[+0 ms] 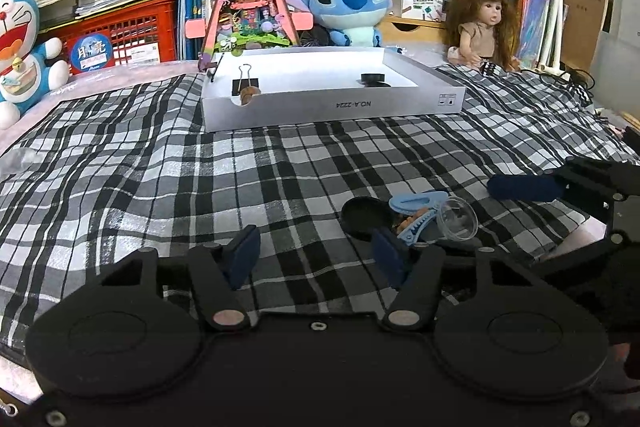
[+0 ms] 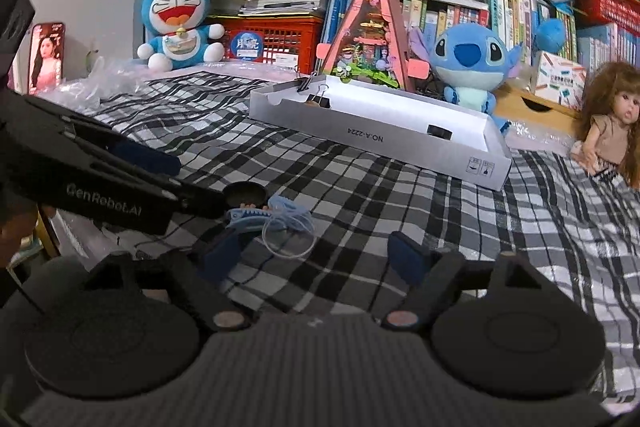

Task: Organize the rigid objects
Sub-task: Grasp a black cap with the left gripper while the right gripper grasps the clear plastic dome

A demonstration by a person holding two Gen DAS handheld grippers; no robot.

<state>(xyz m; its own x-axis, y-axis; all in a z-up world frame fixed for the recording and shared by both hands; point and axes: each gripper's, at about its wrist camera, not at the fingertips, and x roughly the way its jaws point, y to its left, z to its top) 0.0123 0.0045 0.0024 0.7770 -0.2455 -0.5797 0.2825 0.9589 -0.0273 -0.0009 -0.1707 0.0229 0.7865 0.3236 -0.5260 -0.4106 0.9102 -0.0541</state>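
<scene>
You are working over a woven plaid cloth (image 1: pixel 200 179), soft, matt and slightly rumpled. Near you lie a matt black plastic lid (image 1: pixel 366 217), a glossy light-blue plastic hair clip (image 1: pixel 416 215) and a clear, shiny plastic cup (image 1: pixel 458 219). Farther off you see a smooth white cardboard box lid (image 1: pixel 332 107) with a faint sheen, holding a binder clip (image 1: pixel 246 81) with bright wire handles. Your left gripper (image 1: pixel 316 259) has matt black plastic arms and dull blue rubbery pads (image 1: pixel 242 257). Far behind sit fuzzy plush toys (image 1: pixel 352 7) and a red plastic crate (image 1: pixel 132 31).
</scene>
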